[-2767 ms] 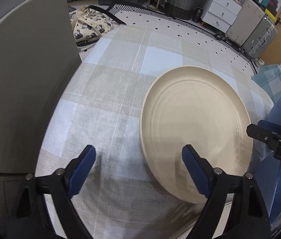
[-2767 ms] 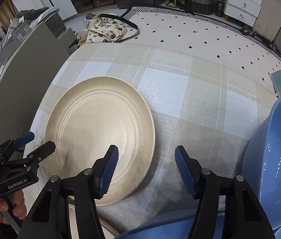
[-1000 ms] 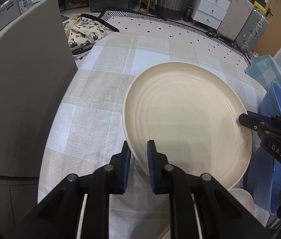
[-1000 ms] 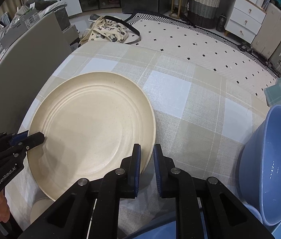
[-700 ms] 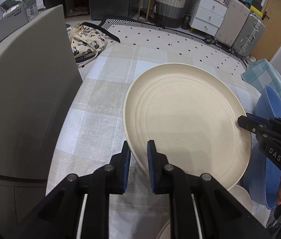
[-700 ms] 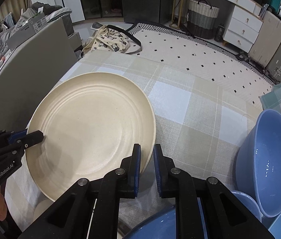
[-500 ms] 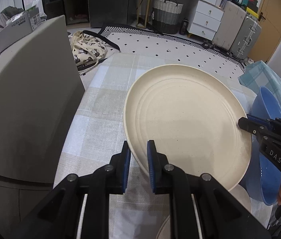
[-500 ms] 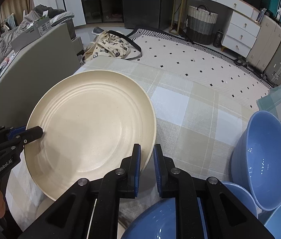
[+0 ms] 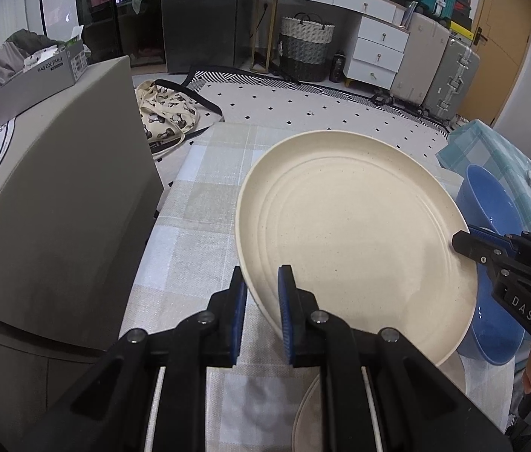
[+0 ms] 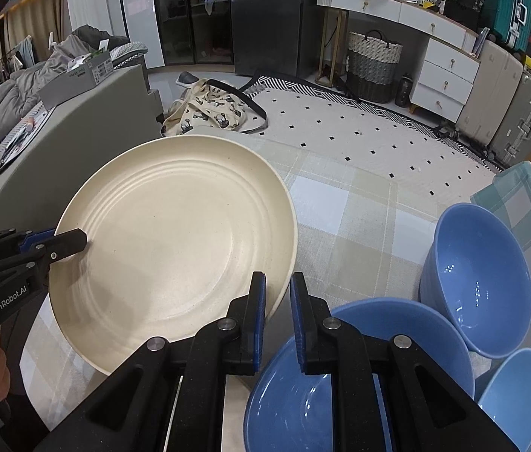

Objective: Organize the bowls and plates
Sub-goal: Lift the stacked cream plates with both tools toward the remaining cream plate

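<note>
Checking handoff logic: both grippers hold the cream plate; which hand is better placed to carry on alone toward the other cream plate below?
Left, probably. The left gripper clamps the cream plate directly above the lower plate; the right gripper sits over blue bowls.

A lived-in home room

Checked tablecloth (image 10: 359,226); patterned rug (image 10: 340,132); dark fridge (image 10: 265,15); white drawers (image 10: 450,75); wicker basket (image 10: 374,64); suitcases (image 10: 506,113); tote bag (image 10: 212,113) on the floor

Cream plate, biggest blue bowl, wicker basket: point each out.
cream plate (image 10: 175,248), right wrist view, centre well.
biggest blue bowl (image 10: 284,406), right wrist view, inner wall.
wicker basket (image 9: 305,47), left wrist view, front side.
</note>
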{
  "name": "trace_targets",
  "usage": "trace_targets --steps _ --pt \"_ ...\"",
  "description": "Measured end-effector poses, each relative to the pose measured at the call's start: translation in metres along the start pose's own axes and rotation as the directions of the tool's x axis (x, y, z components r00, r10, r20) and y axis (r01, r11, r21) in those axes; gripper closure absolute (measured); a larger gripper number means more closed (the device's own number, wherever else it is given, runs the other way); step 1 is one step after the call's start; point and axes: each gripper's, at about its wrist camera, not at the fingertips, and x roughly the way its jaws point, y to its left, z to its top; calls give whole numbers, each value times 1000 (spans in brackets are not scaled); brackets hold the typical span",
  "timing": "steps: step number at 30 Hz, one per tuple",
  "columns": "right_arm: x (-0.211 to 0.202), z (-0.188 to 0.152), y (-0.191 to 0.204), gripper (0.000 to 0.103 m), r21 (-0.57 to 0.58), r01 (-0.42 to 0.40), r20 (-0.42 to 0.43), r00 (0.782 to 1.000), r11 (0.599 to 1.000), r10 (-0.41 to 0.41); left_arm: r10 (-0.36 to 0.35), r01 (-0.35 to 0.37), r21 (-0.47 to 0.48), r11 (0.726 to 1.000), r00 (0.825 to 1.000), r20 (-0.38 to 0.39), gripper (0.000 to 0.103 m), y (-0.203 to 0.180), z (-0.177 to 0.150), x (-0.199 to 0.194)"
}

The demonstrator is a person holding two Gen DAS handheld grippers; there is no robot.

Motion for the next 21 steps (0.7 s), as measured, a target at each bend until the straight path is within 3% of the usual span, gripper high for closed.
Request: trace_targets --steps 21 --pt "-61 -45 33 89 -25 3 74 997 1000 -1 5 -8 39 999 998 68 89 5 -34 -50"
